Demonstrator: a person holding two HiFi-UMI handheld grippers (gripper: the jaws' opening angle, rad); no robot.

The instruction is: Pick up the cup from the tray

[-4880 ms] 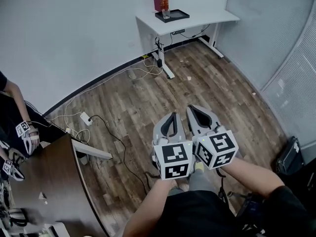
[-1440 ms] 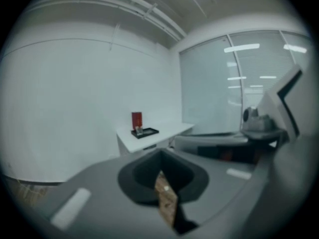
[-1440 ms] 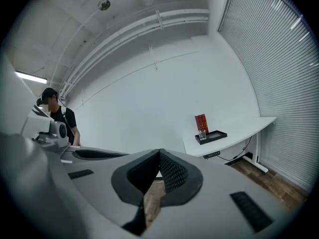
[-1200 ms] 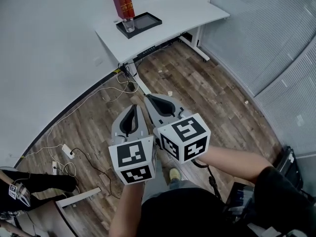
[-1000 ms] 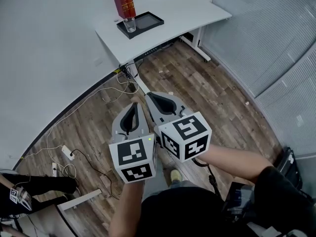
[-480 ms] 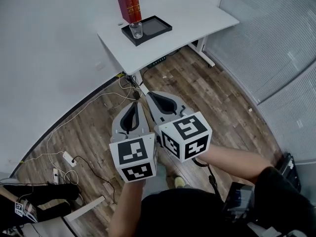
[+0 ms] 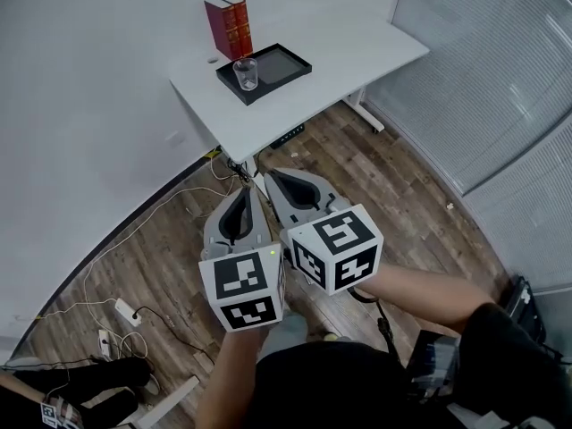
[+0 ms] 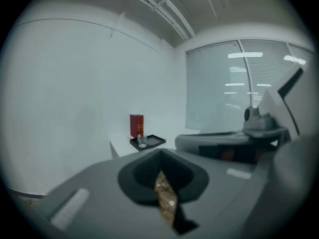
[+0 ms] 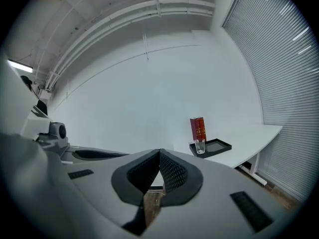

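A clear glass cup [image 7: 245,73] stands at the left end of a black tray [image 7: 271,68] on a white desk [image 7: 357,47] well ahead of me. The cup [image 9: 200,146] and the tray [image 9: 215,147] also show small in the right gripper view, and the cup [image 8: 142,142] and tray [image 8: 151,142] in the left gripper view. My left gripper [image 7: 245,191] and right gripper [image 7: 271,177] are held side by side over the wooden floor, short of the desk. Both are shut with nothing between the jaws.
Two red books [image 7: 228,27] stand upright behind the tray by the white wall. Cables [image 7: 170,223] and a power strip [image 7: 125,311] lie on the floor at the left. Window blinds [image 7: 500,70] run along the right side. A black bag [image 7: 527,293] sits at the lower right.
The desk with the tray and cup has drawn nearer and lower in the head view as I walk toward it. Both grippers keep their pose, shut, side by side.
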